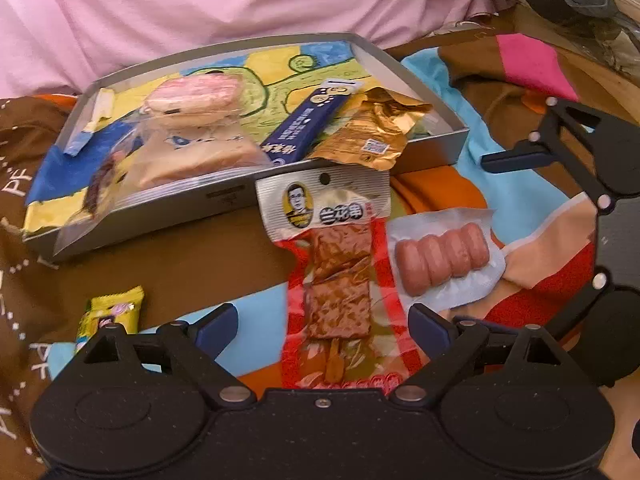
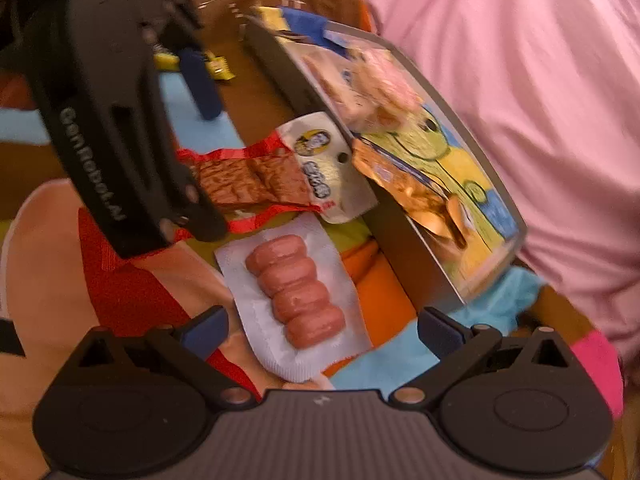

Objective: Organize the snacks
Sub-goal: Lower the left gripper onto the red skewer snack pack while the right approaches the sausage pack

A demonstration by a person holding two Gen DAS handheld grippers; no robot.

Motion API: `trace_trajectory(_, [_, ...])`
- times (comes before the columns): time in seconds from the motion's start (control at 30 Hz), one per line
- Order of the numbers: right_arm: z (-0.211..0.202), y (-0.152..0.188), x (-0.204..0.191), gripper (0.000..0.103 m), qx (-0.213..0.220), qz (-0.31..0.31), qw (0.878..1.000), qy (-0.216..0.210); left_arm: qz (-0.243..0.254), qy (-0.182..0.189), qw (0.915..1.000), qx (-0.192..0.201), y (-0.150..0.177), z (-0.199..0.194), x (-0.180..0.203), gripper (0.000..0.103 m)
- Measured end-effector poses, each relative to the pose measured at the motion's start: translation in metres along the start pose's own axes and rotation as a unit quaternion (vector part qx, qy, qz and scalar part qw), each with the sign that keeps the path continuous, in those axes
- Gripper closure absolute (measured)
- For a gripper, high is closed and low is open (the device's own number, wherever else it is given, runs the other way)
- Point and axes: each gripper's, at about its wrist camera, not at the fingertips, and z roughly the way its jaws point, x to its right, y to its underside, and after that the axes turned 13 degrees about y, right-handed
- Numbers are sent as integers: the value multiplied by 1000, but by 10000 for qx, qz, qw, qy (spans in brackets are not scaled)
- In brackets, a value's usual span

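A red tofu-skewer packet point(image 1: 336, 280) lies on the patterned cloth just in front of the grey metal tray point(image 1: 168, 212), its top edge against the tray wall. My left gripper point(image 1: 324, 322) is open and straddles the packet's lower end without gripping it. Beside it lies a clear pack of small pink sausages point(image 2: 296, 292), with my right gripper point(image 2: 324, 326) open around its near end. The tray point(image 2: 404, 248) holds a pink cake packet point(image 1: 192, 100), a blue stick pack point(image 1: 308, 124) and a gold wrapper point(image 1: 368, 132).
A yellow candy point(image 1: 112, 312) lies on the cloth to the left of my left gripper. A person in a pink top point(image 1: 240, 4) sits right behind the tray. One finger point(image 1: 516, 159) of my right gripper shows at the right of the left wrist view.
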Motion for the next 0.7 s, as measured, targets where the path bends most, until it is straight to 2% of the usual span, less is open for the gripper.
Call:
trace_trajectory(0.2, [7, -3, -5, 1, 242, -260, 9994, -45, 131, -16, 9999, -32, -8, 14, 3, 11])
trace_trajectory(0.33, [12, -6, -4, 3, 259, -287, 9991, -178, 226, -34, 9996, -138, -12, 19, 4, 11])
trace_trajectory(0.53, [13, -7, 1, 19, 198, -185, 9983, -508, 308, -93, 9992, -230, -12, 18, 2, 20])
trace_trajectory(0.6, [11, -8, 1, 28, 175, -190, 9980, -579, 302, -105, 9992, -231, -12, 16, 1, 29])
trace_trajectory(0.7, [6, -9, -1, 34, 115, -188, 9977, -637, 243, -80, 9994, -244, -12, 11, -3, 37])
